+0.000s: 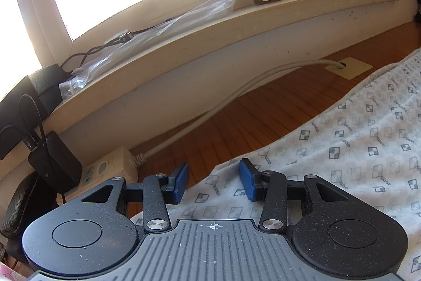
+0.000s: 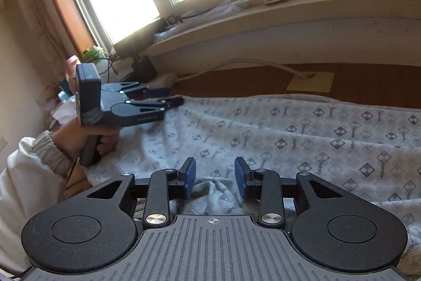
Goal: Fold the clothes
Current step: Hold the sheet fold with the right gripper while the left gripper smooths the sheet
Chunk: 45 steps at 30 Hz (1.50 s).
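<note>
**Soft Printed Cloth Spread on the Wooden Surface, Both Grippers at Its Near Side**

The patterned garment (image 2: 289,138) lies spread across the lower and right parts of both views, on a wooden surface (image 1: 236,117) below the window sill (image 1: 210,28). It looks light, limp and wrinkle-prone; it will likely sag and bunch unless taken at a hem or corner.

The left gripper (image 1: 214,182) stands with its jaws apart over the cloth's left edge, nothing pinched. The right gripper (image 2: 215,178) is also parted, a raised fold of fabric lying between its pads (image 2: 190,179) without visible pressure.

Bare wood beyond the far hem gives open room at upper right. A power strip (image 1: 110,170) and cable (image 1: 236,94) crowd the left.
</note>
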{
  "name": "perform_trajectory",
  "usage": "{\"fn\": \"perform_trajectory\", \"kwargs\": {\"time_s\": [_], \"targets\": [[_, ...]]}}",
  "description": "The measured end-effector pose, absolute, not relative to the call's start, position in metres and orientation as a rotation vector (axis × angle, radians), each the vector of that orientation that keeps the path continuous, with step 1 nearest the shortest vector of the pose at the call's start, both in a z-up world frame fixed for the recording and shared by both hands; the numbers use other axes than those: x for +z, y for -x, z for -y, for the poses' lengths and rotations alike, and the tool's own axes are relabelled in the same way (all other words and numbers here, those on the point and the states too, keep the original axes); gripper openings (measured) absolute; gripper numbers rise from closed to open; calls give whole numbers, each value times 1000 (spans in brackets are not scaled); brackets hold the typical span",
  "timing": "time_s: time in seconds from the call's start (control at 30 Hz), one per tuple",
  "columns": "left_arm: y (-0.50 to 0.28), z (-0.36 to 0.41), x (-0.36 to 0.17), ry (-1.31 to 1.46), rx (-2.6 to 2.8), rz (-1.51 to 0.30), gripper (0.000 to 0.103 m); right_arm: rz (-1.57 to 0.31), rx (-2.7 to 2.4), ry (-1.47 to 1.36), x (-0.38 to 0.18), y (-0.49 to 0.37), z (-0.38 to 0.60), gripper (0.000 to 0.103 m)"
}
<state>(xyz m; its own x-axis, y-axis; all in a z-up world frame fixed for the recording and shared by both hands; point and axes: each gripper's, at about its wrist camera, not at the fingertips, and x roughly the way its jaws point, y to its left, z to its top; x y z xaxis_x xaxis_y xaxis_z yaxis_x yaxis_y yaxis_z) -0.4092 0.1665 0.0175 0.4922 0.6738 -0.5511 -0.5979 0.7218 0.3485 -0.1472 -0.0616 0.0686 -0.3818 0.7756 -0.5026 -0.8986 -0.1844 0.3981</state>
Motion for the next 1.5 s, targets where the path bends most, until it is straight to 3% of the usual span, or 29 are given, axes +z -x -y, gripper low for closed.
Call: {"fn": "perform_trajectory", "kwargs": {"time_s": [0.37, 0.7, 0.93, 1.07, 1.1, 1.13, 1.17, 1.5], "targets": [[409, -168, 18, -124, 772, -722, 46, -561, 1887, 419, 80, 183, 134, 33], [409, -167, 17, -127, 772, -723, 46, -496, 1949, 449, 89, 208, 170, 33], [409, -167, 16, -122, 770, -722, 46, -516, 1916, 508, 62, 225, 138, 34], [411, -170, 17, -100, 759, -718, 46, -428, 1918, 550, 57, 238, 117, 35], [412, -171, 17, -90, 753, -716, 46, -407, 1923, 560, 57, 240, 116, 32], [412, -173, 17, -85, 746, -715, 46, -386, 1928, 569, 58, 241, 115, 16], [413, -174, 17, -84, 739, -714, 46, -384, 1936, 568, 59, 241, 117, 12], [417, -180, 17, -63, 707, -711, 47, -387, 2018, 541, 91, 230, 205, 4]]}}
